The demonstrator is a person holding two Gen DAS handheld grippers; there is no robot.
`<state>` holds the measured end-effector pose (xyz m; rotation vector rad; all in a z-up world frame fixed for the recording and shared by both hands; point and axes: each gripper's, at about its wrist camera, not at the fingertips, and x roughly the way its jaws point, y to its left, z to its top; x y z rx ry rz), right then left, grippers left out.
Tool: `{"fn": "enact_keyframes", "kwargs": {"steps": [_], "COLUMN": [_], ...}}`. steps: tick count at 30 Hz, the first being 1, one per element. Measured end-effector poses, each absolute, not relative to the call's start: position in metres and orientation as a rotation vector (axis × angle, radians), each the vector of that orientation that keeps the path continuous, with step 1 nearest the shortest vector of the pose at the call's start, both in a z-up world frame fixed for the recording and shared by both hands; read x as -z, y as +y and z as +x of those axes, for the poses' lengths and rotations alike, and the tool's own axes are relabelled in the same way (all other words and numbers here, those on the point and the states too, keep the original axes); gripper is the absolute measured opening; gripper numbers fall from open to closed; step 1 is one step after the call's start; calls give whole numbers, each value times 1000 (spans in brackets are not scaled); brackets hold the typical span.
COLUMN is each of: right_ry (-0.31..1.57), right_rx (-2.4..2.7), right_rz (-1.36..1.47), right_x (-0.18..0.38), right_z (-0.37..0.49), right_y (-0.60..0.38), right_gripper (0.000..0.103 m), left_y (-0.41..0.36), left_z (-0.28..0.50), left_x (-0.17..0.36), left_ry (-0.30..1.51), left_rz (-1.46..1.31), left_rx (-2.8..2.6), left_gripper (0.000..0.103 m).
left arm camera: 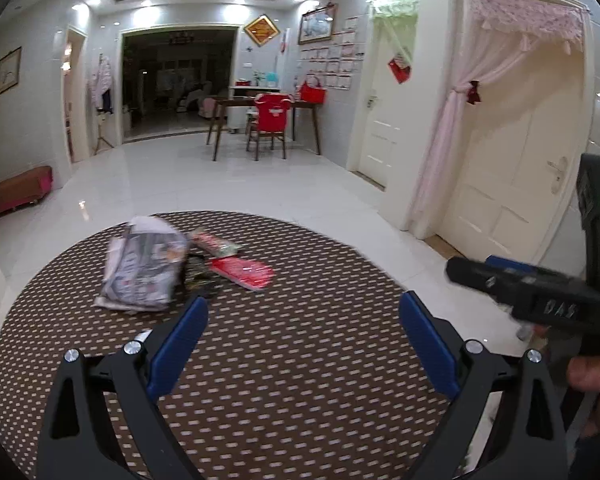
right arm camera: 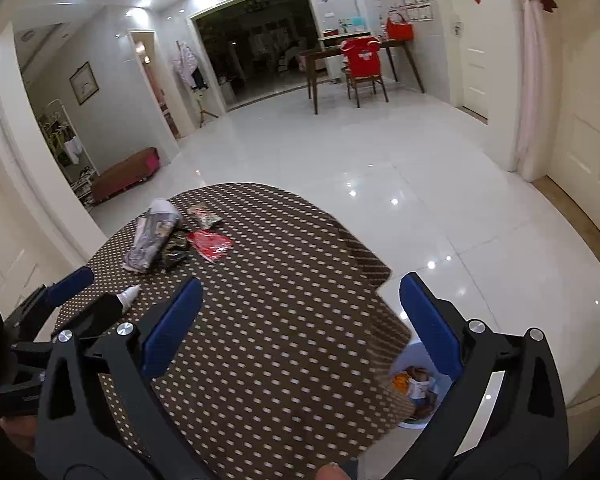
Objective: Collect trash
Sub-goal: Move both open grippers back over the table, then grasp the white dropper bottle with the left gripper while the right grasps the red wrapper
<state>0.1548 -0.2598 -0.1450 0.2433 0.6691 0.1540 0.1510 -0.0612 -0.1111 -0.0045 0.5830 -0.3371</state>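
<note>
- Crumpled wrappers lie clustered on the far part of the brown dotted counter (left arm camera: pixel 300 360): a grey printed bag (left arm camera: pixel 144 268), a dark wrapper (left arm camera: pixel 198 276), a red wrapper (left arm camera: pixel 242 272) and a striped one (left arm camera: pixel 214 242).
- Left gripper (left arm camera: pixel 302 320) and right gripper (right arm camera: pixel 300 300) hover with fingers spread, empty.
- A pale bin (right arm camera: pixel 416 396) holding scraps stands on the floor beside the counter's edge.

left gripper (left arm camera: pixel 303 320) | black frame | blue fingers (left arm camera: pixel 180 340) | silver screws | right gripper (right arm camera: pixel 300 304) same

The right claw (left arm camera: pixel 540 296) body reads "DAS".
</note>
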Motion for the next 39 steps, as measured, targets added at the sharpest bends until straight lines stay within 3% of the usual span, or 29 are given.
{"fn": "enact_keyframes", "kwargs": {"steps": [11, 20, 26, 30, 31, 32, 34, 35, 36, 37, 39], "right_ry": [740, 808, 842, 861, 869, 879, 887, 898, 888, 880, 876], "right_rx": [-246, -291, -319, -315, -317, -325, -343, -347, -345, -358, -366], "right_rz": [171, 80, 5, -68, -79, -87, -109, -130, -145, -153, -150], "right_x": [164, 188, 202, 213, 217, 220, 224, 227, 226, 225, 223], "right_z": [199, 240, 272, 298, 304, 312, 323, 331, 332, 334, 334], "right_y": [-200, -163, -138, -121, -117, -113, -103, -97, -94, -90, -88], "right_gripper": [97, 97, 97, 97, 96, 96, 81, 79, 61, 37, 32], "left_y": [24, 51, 49, 48, 47, 45, 43, 45, 47, 50, 56], "left_z": [180, 204, 221, 223, 224, 224, 227, 227, 228, 228, 228], "left_x": [153, 179, 190, 192, 193, 193, 194, 195, 195, 195, 197], "left_ry": [694, 792, 874, 885, 886, 885, 887, 887, 886, 886, 885], "left_rz": [16, -52, -55, -46, -37, -32, -33, -46, -66, -89, -127], "left_rx": [127, 151, 183, 193, 196, 203, 220, 226, 233, 242, 255], "left_gripper": [94, 93, 63, 55, 50, 39, 23, 24, 23, 23, 23]}}
